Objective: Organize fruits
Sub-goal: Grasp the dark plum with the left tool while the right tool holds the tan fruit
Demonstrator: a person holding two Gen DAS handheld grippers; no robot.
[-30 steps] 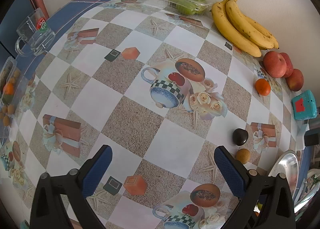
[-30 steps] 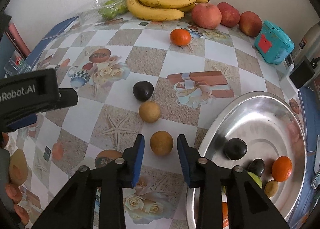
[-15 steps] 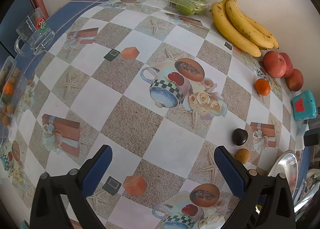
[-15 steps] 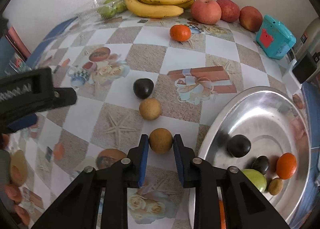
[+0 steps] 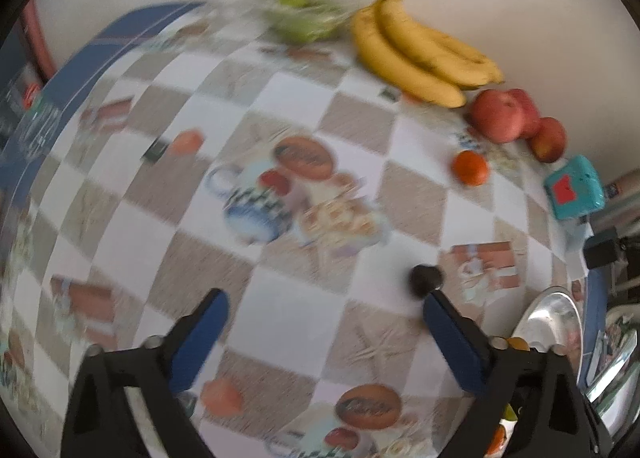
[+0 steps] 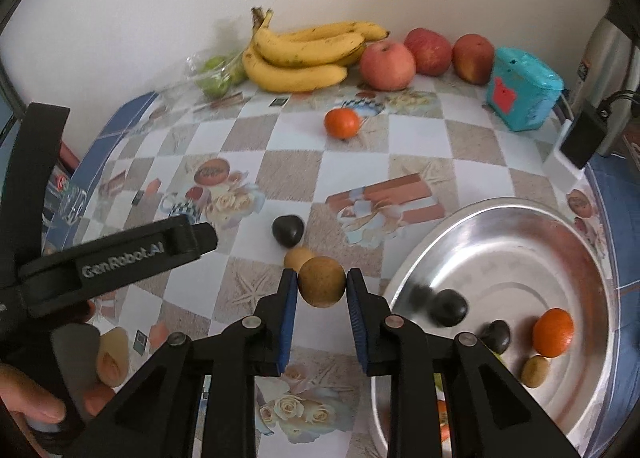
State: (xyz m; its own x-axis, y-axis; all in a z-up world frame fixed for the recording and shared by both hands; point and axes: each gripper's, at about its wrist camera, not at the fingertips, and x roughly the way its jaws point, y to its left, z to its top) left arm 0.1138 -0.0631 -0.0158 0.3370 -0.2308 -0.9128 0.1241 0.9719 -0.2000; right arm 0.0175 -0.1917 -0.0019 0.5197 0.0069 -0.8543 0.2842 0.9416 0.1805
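Brown fruit point(image 6: 321, 281) pinched in our right gripper point(image 6: 321, 286), lifted off table point(image 6: 420, 142). Metal bowl point(image 6: 520, 226) lies just right of it, near table's right edge. Our left gripper point(image 5: 324, 318) spread, jaws just been narrowing, holding nothing.

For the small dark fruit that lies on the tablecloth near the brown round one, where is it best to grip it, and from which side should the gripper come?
Grip the dark fruit across its widest middle, coming from above. It sits low on the tablecloth, so its flanks are free. A brown fruit lies close on the near side, probably touching, so set the fingers left and right of it.
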